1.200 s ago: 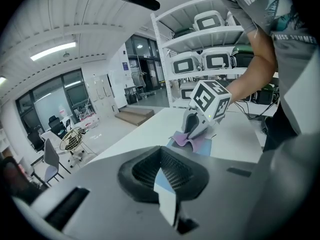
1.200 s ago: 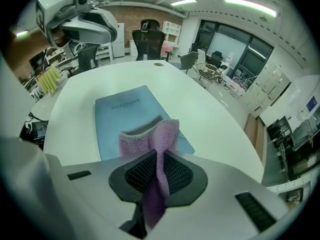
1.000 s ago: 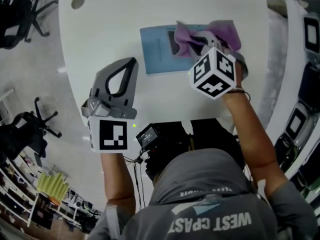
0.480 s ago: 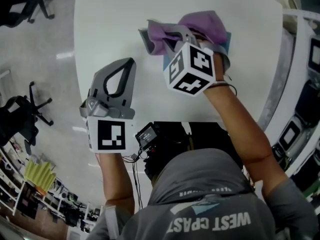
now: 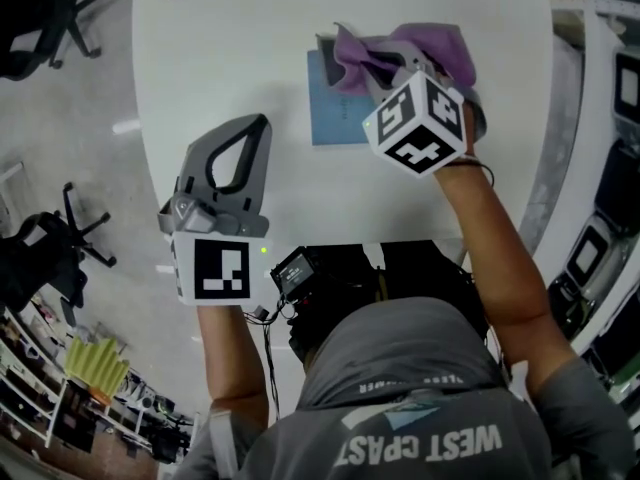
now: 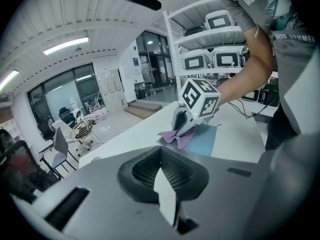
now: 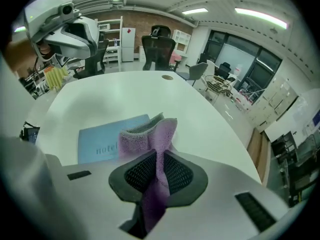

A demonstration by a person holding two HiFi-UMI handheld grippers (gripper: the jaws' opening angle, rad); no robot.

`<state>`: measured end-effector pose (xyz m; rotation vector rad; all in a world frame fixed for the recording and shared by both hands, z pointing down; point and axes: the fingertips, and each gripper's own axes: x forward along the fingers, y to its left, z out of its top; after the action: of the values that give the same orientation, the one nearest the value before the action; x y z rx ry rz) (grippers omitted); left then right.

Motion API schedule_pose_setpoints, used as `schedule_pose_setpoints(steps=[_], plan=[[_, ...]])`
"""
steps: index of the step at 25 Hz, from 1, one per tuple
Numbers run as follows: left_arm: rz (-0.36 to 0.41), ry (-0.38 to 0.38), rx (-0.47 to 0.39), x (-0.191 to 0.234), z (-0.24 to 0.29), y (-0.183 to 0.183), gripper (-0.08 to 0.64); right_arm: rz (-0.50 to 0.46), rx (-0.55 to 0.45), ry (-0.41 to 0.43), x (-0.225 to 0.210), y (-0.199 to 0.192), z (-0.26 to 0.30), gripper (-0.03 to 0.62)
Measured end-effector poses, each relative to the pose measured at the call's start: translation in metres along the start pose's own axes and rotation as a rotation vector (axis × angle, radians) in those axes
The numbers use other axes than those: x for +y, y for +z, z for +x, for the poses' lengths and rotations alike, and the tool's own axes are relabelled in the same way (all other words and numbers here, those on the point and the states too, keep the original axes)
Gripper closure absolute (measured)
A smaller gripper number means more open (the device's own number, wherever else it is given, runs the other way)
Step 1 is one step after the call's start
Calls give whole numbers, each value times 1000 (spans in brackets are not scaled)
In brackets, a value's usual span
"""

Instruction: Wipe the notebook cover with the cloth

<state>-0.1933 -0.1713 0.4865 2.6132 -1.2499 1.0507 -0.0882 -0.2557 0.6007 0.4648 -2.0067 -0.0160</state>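
The right gripper clenches a crumpled purple cloth that rests on a flat light-blue notebook, which lies on the white table. The left gripper is apart from them, its jaws together and empty.

My head camera looks steeply down from well above the counter. The camera on my left tool sits close behind its jaws and faces across the counter toward my right tool. My right tool's camera looks along its own jaws, low and near. All three views share the notebook and cloth.
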Motion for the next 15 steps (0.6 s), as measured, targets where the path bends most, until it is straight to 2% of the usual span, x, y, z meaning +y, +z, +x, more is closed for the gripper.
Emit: schedule_pose_setpoints(steps=[7,11,15], plan=[[34,-51,-15,8,11,12,557,106,40,-66,-29,-36,-15,526],[53,-75,-29,-3,22,28,557,157,49,-90,-39,-60,-25,526],[68,-84,-37,-13,29,39,558,168,58,-98,-44,-78,-35,526]])
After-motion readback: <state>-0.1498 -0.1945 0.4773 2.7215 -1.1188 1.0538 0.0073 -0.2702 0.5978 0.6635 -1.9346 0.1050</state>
